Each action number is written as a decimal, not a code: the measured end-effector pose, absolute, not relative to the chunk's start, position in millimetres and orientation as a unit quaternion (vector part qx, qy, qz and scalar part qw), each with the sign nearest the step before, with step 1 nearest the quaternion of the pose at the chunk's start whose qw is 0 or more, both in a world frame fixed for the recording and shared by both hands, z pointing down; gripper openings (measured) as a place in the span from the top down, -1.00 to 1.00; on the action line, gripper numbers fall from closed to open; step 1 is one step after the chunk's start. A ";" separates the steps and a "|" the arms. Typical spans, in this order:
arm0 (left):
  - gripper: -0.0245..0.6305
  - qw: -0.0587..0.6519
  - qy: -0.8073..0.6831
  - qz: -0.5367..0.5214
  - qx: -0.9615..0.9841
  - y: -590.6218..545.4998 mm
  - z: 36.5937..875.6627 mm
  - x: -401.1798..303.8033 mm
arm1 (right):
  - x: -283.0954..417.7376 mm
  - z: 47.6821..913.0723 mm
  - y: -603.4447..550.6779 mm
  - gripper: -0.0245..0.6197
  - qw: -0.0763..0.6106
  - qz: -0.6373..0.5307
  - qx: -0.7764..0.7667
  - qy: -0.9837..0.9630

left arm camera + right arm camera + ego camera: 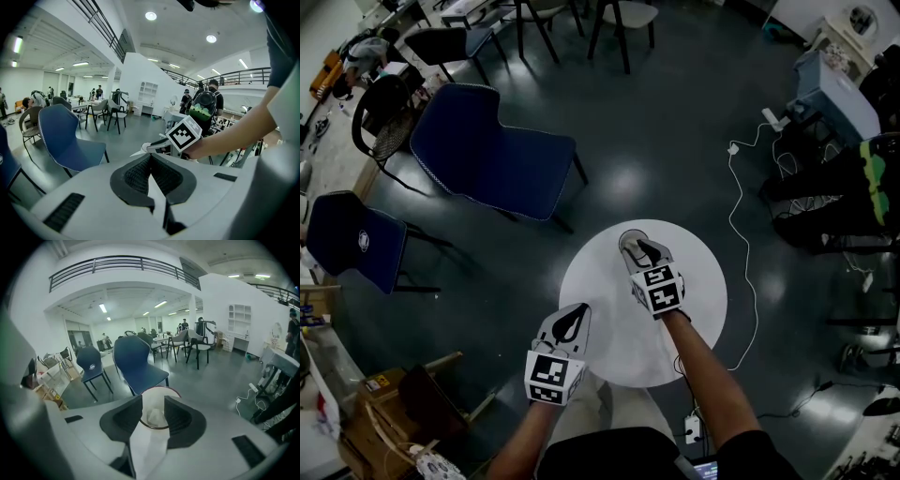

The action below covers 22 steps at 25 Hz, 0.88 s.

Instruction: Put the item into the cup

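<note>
Two tongs over one round white bench (pixel 698 305). Grey floor all round.

Right tongs (pixel 637 249) sit at the bench's far side, directly over the cup (pixel 629 240). In the right gripper view the jaws stand wide apart, one on each side of the cup's mouth, with nothing pinched between the pads (pixel 125 420). Whether the jaws touch the rim I cannot tell.

Item (pixel 154 416): a pale, crumpled lump lying down inside the cup (pixel 159 387), clear of both jaws. It is too small and soft in outline to name further.

Left tongs (pixel 573 320) hover at the bench's near-left edge, well apart from the cup. In the left gripper view the jaws meet at their tips and hold nothing. That view looks across to the marker cube (pixel 185 132) on the right tongs, with the person's forearm behind it.

Surroundings: a blue chair (pixel 492 155) just beyond the bench to the left, a second blue chair (pixel 352 239) further left, and a white cable (pixel 738 220) trailing over the floor on the right.
</note>
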State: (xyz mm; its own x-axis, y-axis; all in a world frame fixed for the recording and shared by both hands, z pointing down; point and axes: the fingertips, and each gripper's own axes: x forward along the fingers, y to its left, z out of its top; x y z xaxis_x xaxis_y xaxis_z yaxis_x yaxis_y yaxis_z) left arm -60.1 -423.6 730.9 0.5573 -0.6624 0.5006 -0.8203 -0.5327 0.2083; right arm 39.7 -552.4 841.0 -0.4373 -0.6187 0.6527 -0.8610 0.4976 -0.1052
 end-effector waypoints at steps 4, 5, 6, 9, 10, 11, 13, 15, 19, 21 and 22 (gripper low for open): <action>0.88 0.215 -0.432 0.184 0.856 -421.6 733.2 -60.2 | 39.4 840.8 -551.0 0.50 0.273 0.218 0.455 -0.819; 0.88 0.214 -0.432 0.183 0.857 -421.1 732.9 -59.7 | 39.7 839.3 -550.0 0.50 0.271 0.218 0.456 -0.819; 0.88 0.214 -0.431 0.182 0.857 -420.9 732.1 -59.2 | 40.2 837.0 -548.9 0.50 0.270 0.217 0.457 -0.819; 0.88 0.211 -0.430 0.180 0.859 -420.5 727.9 -59.0 | 41.1 825.9 -544.6 0.50 0.262 0.214 0.462 -0.820; 0.88 0.210 -0.430 0.180 0.860 -420.0 725.8 -58.8 | 41.1 821.6 -542.4 0.50 0.257 0.214 0.463 -0.821; 0.88 0.208 -0.429 0.179 0.861 -419.1 723.2 -58.0 | 41.3 816.8 -539.3 0.50 0.252 0.216 0.462 -0.822; 0.88 0.203 -0.428 0.177 0.863 -416.6 717.1 -55.0 | 43.0 805.3 -531.4 0.50 0.244 0.217 0.461 -0.825; 0.88 0.200 -0.427 0.176 0.864 -414.2 711.0 -53.2 | 45.0 792.4 -524.4 0.53 0.235 0.214 0.464 -0.827; 0.88 0.190 -0.428 0.173 0.866 -410.4 698.0 -55.5 | 46.2 766.7 -513.7 0.66 0.219 0.211 0.474 -0.826; 0.88 0.185 -0.431 0.173 0.866 -407.6 692.0 -56.8 | 47.0 752.0 -506.3 0.69 0.211 0.208 0.476 -0.828; 0.88 0.182 -0.431 0.173 0.867 -405.6 688.7 -57.1 | 46.9 743.9 -501.7 0.70 0.207 0.205 0.476 -0.830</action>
